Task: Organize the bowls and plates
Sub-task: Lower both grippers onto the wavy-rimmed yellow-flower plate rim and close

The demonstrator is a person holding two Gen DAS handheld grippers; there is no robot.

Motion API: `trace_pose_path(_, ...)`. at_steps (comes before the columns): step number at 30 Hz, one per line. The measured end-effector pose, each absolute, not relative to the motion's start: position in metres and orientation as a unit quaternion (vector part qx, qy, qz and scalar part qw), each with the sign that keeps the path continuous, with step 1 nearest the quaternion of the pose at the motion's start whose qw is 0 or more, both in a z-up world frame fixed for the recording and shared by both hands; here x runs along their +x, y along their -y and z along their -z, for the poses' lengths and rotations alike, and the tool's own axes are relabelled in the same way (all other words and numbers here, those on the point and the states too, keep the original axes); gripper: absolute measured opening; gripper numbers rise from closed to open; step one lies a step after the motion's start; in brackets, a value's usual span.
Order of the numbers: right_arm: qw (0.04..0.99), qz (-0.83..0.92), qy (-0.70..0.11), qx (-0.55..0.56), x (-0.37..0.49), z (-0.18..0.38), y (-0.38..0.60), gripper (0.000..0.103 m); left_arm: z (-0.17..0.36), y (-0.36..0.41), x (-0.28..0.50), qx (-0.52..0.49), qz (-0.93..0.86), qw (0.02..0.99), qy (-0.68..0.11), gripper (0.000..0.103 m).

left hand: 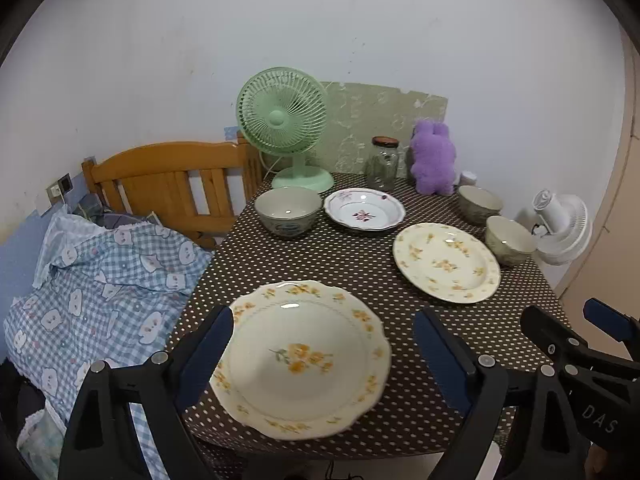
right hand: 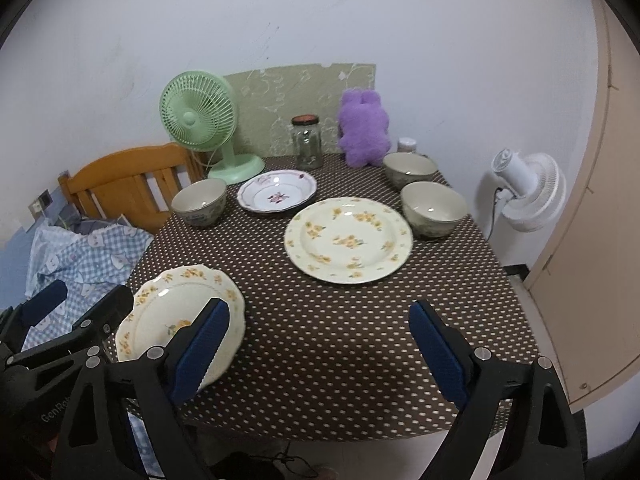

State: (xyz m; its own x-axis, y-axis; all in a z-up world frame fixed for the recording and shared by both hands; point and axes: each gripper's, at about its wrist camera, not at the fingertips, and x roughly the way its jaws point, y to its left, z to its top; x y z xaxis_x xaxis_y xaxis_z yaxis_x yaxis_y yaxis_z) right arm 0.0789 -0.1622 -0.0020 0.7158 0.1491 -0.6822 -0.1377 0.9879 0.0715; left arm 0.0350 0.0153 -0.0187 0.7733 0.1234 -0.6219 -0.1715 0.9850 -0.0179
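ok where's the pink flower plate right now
In both views the pink flower plate sits at the far side of the table, just in front of the green fan, with a bowl to its left.

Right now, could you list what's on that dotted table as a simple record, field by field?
Plates: near yellow-flowered plate; far yellow-flowered plate; pink-flowered plate
Bowls: left bowl; two right bowls
Stacking: none, all apart
Other items: green fan, glass jar, purple plush toy
Left gripper: open, around near plate
Right gripper: open, holding nothing
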Motion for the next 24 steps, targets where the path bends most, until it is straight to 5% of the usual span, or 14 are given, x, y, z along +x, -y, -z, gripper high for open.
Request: trace_pose_path(24,0.875,-0.047,-0.483,-0.006,0.164,0.077,0.055,0.083,0.094,-0.103,0.117,-0.038,-0.062,0.892,-0.445,0.083)
